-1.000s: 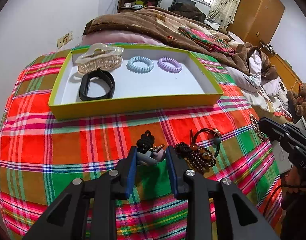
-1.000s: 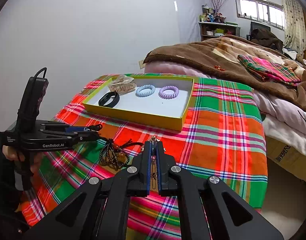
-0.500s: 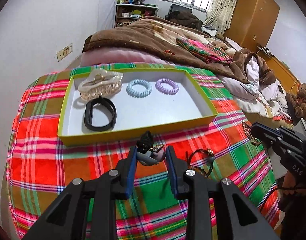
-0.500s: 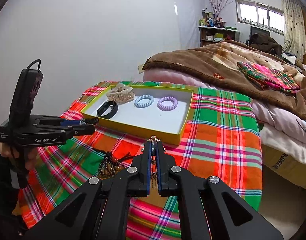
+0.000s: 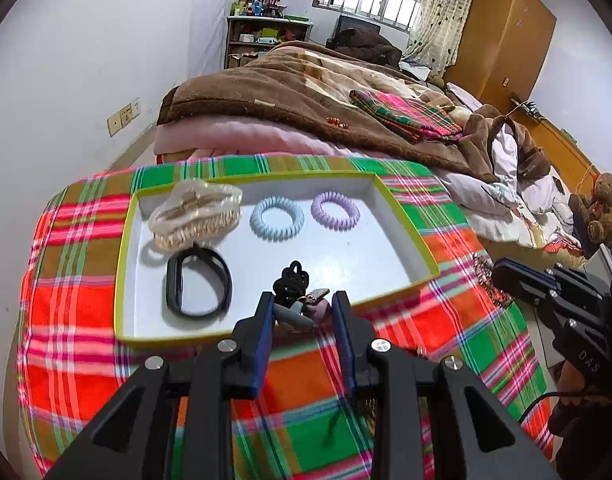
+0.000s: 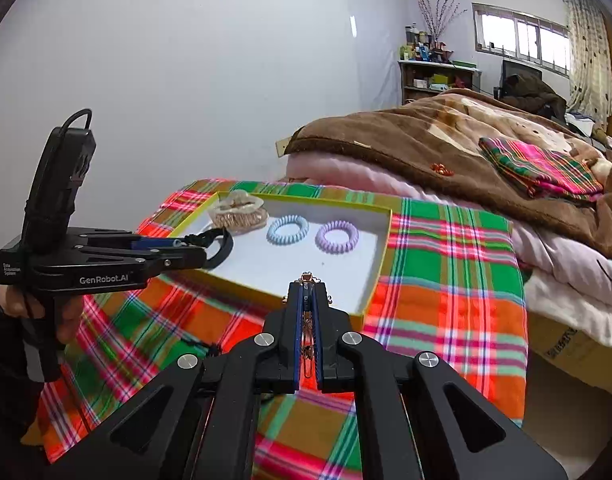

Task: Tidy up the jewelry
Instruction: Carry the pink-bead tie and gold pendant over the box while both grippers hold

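Observation:
A yellow-rimmed white tray (image 5: 121, 264) on a plaid cloth holds a clear hair claw (image 5: 196, 214), a blue coil tie (image 5: 277, 218), a purple coil tie (image 5: 335, 211) and a black band (image 5: 198, 286). My left gripper (image 5: 302, 310) is shut on a black knotted hair tie with grey and pink charms (image 5: 296, 292), held over the tray's front edge. My right gripper (image 6: 306, 292) is shut on a thin gold chain piece (image 6: 306, 278), held just in front of the tray (image 6: 380, 264). The left gripper also shows in the right wrist view (image 6: 186, 250).
The plaid cloth (image 5: 74, 344) covers a small table beside a bed with a brown blanket (image 5: 306, 96). A teddy bear (image 5: 602, 208) sits at the far right. A white wall (image 6: 146, 100) stands behind the table. A dark cord (image 6: 202, 346) lies on the cloth.
My left gripper has lifted the knotted hair tie off the cloth and carried it forward over the tray's front edge. My right gripper has moved closer to the tray with its chain.

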The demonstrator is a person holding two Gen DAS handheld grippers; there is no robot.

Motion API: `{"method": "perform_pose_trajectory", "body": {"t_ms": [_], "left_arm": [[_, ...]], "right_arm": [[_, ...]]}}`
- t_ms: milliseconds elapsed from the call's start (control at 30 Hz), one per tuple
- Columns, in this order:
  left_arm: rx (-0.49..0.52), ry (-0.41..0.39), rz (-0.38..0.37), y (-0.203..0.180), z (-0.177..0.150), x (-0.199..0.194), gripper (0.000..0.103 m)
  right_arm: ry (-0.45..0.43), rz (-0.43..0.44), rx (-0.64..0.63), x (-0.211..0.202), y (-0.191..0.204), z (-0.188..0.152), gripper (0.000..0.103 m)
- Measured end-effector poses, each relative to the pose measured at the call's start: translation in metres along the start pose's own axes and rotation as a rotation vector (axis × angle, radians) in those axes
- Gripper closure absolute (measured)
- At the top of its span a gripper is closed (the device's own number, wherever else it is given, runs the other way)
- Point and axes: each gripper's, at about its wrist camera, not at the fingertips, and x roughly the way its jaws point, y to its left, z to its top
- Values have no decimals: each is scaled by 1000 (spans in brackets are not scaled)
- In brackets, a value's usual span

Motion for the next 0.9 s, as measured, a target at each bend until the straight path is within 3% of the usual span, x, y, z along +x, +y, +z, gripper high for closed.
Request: {"method": "perform_pose_trajectory", "body": {"t_ms": [400, 900], "left_arm": [[-2, 5, 4, 11, 31, 27, 73], [-29, 60, 39, 33, 36, 65, 73]], "right_arm": [[34, -15, 26, 42, -10, 20, 99], [108, -46, 57, 103, -23, 28, 99]]}}
